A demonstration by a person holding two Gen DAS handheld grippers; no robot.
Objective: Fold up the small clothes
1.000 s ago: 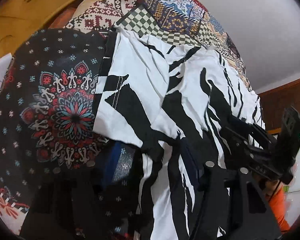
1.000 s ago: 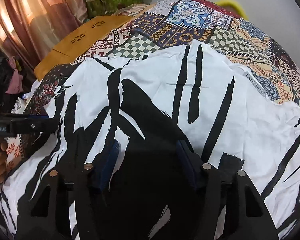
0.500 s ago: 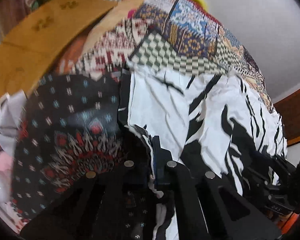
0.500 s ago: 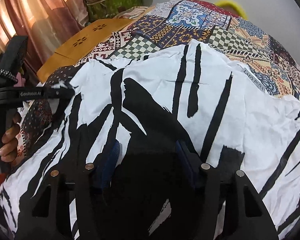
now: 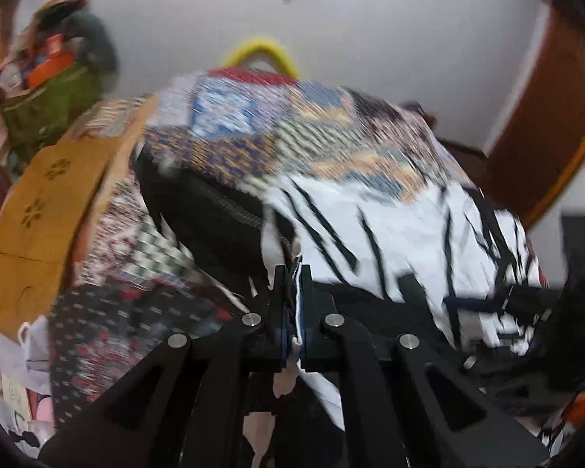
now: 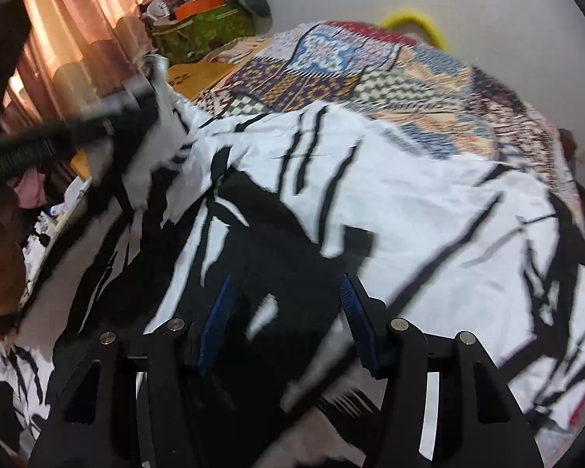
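A white garment with black brush-stroke stripes (image 6: 409, 195) lies spread over a patchwork bedcover (image 6: 331, 74). My left gripper (image 5: 292, 304) is shut on the garment's left edge and holds it lifted, so the cloth (image 5: 390, 226) drapes away from the jaws. In the right wrist view the left gripper (image 6: 152, 85) shows blurred at the upper left, pulling the corner up. My right gripper (image 6: 288, 312) is open, its blue-padded fingers (image 6: 218, 312) low over a black patch of the garment.
A dark floral cloth (image 5: 109, 335) lies left of the garment. An orange wooden board (image 5: 46, 210) and a green bag of clutter (image 6: 202, 27) stand at the left by the curtain (image 6: 78, 19). A white wall (image 5: 370, 39) is behind the bed.
My left gripper closed on the garment's left edge and lifted it up and away from the bed. The right gripper stayed open over the garment, shifting slightly.
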